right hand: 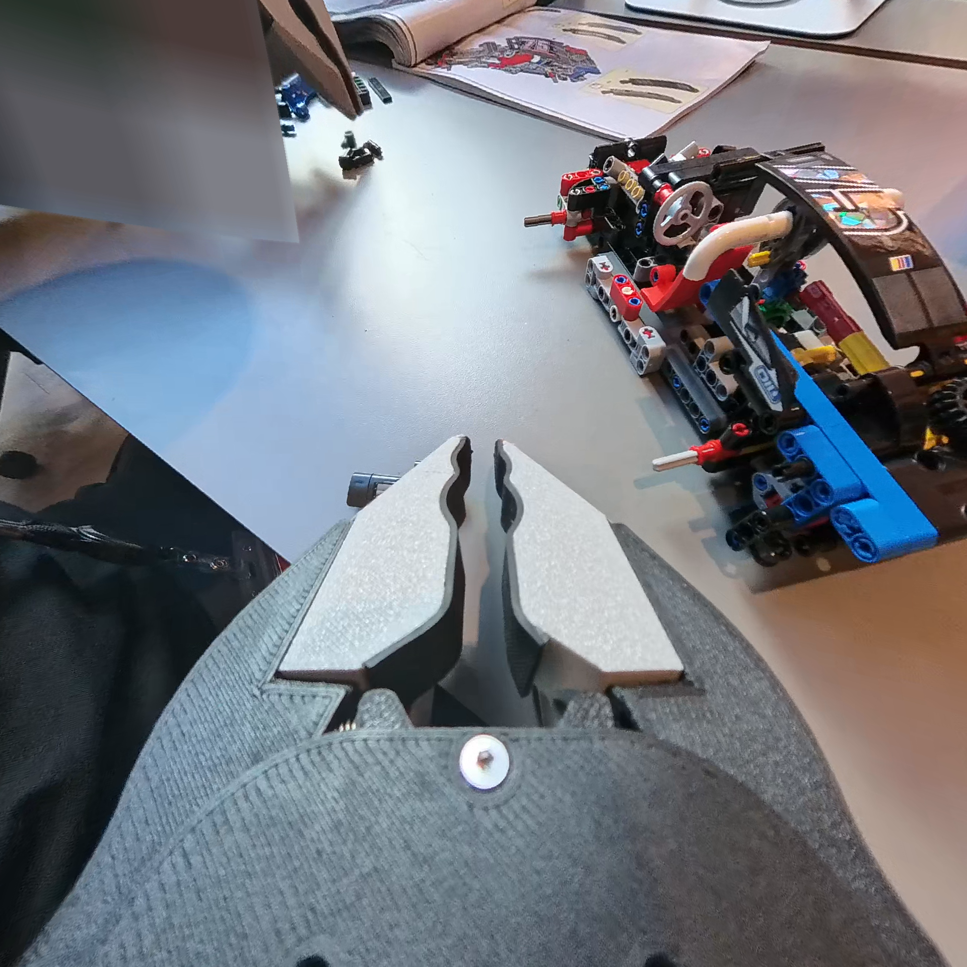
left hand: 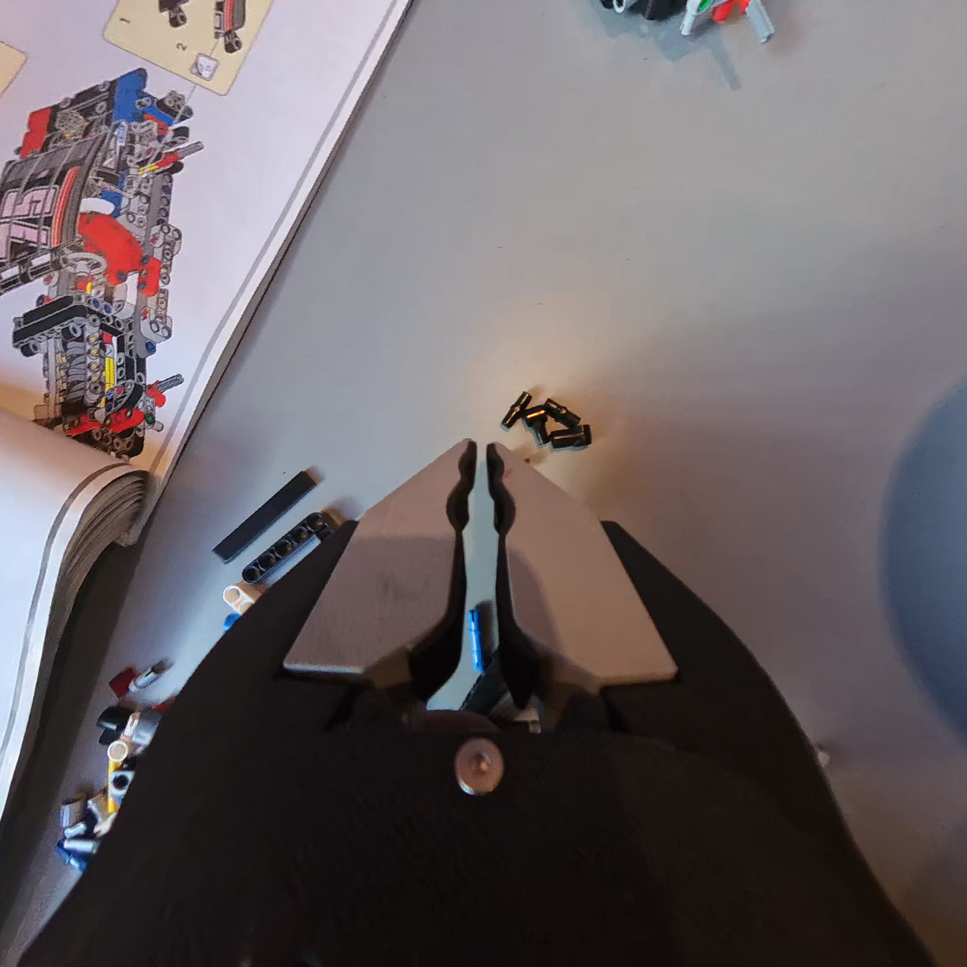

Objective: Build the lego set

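Several small black plastic connector pins [left hand: 547, 423] lie clustered on the grey table [left hand: 654, 235], just ahead and right of the left gripper [left hand: 481, 451], whose grey fingertips are nearly together and empty. Well right of the right gripper [right hand: 482, 449], likewise nearly closed and empty, stands the half-built black, blue and red lego vehicle [right hand: 774, 335].

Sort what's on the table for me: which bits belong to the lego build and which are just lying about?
Part of the job:
- half-built lego car
- open instruction booklet
- cluster of small black pins
- black beam with holes
- flat black strip
- heap of loose small parts

Just lying about:
- pale flat slab at the far edge
- dark garment
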`<act>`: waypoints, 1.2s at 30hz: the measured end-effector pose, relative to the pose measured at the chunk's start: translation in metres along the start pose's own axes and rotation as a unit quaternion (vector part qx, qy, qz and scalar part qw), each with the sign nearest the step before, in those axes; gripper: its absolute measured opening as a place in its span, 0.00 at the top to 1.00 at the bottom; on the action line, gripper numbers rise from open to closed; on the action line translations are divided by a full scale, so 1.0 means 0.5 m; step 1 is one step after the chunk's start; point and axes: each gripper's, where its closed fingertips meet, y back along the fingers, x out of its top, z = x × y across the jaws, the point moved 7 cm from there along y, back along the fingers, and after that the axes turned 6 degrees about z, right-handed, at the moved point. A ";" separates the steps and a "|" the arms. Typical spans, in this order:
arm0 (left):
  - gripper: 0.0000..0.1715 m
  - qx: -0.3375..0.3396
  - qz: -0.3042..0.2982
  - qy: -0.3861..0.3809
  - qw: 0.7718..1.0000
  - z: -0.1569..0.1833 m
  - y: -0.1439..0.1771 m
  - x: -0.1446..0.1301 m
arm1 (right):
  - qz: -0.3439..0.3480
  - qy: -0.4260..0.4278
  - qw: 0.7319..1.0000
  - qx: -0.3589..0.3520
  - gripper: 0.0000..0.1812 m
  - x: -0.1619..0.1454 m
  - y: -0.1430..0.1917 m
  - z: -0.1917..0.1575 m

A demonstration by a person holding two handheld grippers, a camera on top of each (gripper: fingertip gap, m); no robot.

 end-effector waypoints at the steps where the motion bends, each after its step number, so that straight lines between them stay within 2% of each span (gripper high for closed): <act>1: 0.99 -0.002 0.004 0.004 1.000 0.000 0.003 0.000 | 0.000 0.001 1.000 0.001 0.97 0.000 -0.003 -0.002; 6: 0.96 -0.016 0.012 0.013 1.000 0.010 0.005 0.004 | 0.000 -0.001 1.000 0.000 0.97 -0.001 -0.011 -0.009; 15: 0.95 -0.032 -0.022 0.014 0.999 0.027 -0.030 0.013 | 0.002 0.001 1.000 -0.001 0.98 0.003 -0.022 -0.018; 20: 0.94 -0.011 -0.020 0.011 1.000 0.027 -0.018 0.012 | 0.004 0.002 1.000 -0.005 0.98 0.006 -0.018 -0.013; 24: 0.90 -0.021 -0.003 0.018 1.000 0.062 0.004 0.013 | 0.007 0.003 1.000 -0.007 0.98 0.005 -0.013 -0.010; 30: 0.85 0.003 -0.033 -0.001 0.999 0.081 -0.020 -0.004 | 0.011 0.002 1.000 -0.003 0.98 0.006 -0.014 -0.009; 32: 0.86 -0.001 -0.031 -0.003 1.000 0.086 -0.027 -0.004 | 0.012 0.006 1.000 -0.005 0.98 0.007 -0.012 -0.011; 36: 0.95 0.003 -0.021 -0.010 1.000 0.090 -0.030 -0.005 | 0.014 0.002 1.000 -0.006 0.98 0.006 -0.007 -0.009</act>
